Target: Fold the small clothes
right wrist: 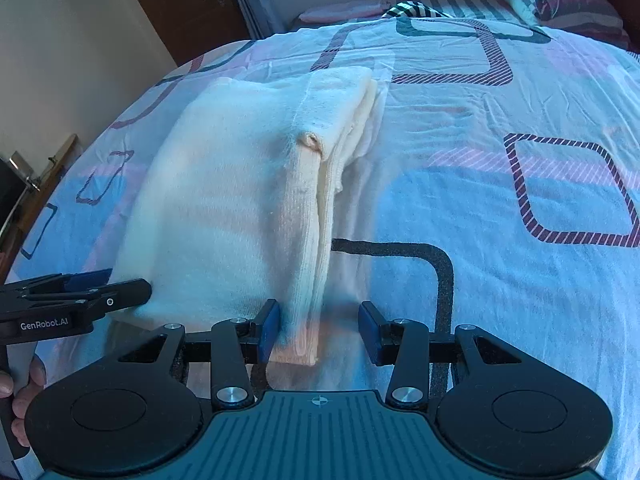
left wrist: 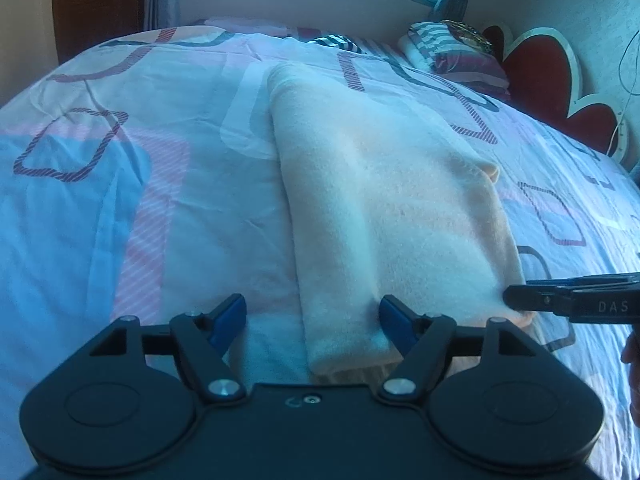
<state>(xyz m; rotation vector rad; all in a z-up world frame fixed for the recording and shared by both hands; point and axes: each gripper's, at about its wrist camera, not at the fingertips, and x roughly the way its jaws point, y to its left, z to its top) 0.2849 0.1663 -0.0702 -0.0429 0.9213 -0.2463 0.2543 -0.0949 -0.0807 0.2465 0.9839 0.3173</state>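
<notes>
A cream, fuzzy small garment (left wrist: pixel 384 200) lies folded into a long strip on the bed, and also shows in the right wrist view (right wrist: pixel 232 200). My left gripper (left wrist: pixel 312 316) is open, its blue pads straddling the near left corner of the garment. My right gripper (right wrist: pixel 320 328) is open, its pads either side of the near right corner, where stacked edges show. Each gripper appears in the other's view: the right one (left wrist: pixel 516 298) at the garment's right corner, the left one (right wrist: pixel 140 290) at its left corner.
The bed sheet (left wrist: pixel 120 200) is white with pink, blue and striped square patterns. Pillows (left wrist: pixel 452 52) and a red flower-shaped headboard (left wrist: pixel 536 68) are at the far right. A dark wooden door (right wrist: pixel 180 4) and a wall stand beyond the bed.
</notes>
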